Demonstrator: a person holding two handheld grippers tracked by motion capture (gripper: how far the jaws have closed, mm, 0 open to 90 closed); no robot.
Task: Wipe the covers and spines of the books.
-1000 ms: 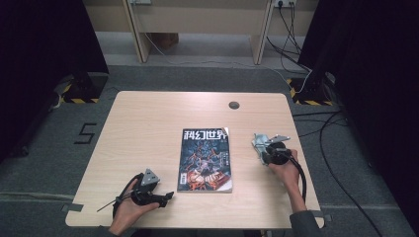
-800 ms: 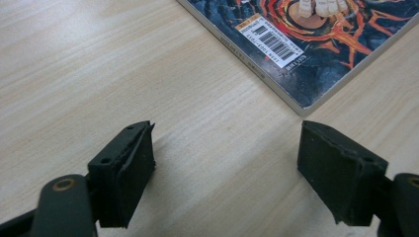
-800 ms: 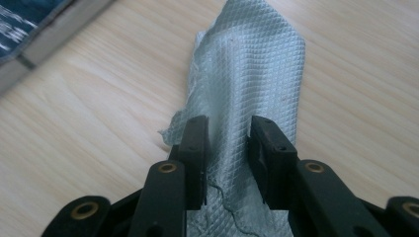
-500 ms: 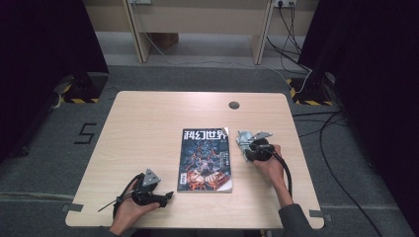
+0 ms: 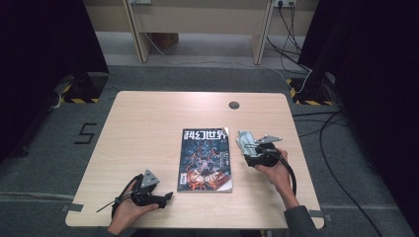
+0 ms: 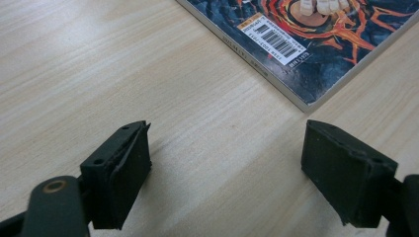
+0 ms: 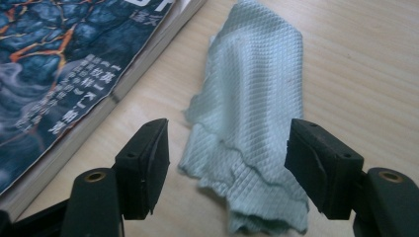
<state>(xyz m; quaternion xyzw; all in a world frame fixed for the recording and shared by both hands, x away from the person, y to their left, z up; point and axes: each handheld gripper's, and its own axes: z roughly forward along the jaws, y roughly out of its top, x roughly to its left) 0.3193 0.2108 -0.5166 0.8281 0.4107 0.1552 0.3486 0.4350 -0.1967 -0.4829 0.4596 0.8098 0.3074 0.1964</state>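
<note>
Wooden table (image 5: 148,128), magazine (image 5: 206,159) flat mid-table, pale cloth (image 7: 252,113) crumpled just beside its right edge. Right gripper (image 7: 227,168) jaws just opened wide, cloth lying loose between them, not pinched. Left gripper (image 6: 225,170) wide, empty, near the magazine's corner. Risk: closing jaws bunch the cloth or catch the cover.

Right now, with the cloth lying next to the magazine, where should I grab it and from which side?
Take the cloth at its bunched near end, coming straight down from above. The folds there stand up off the table, giving the pads something to pinch. The right hand-held gripper already has open jaws on either side of that end.
</note>
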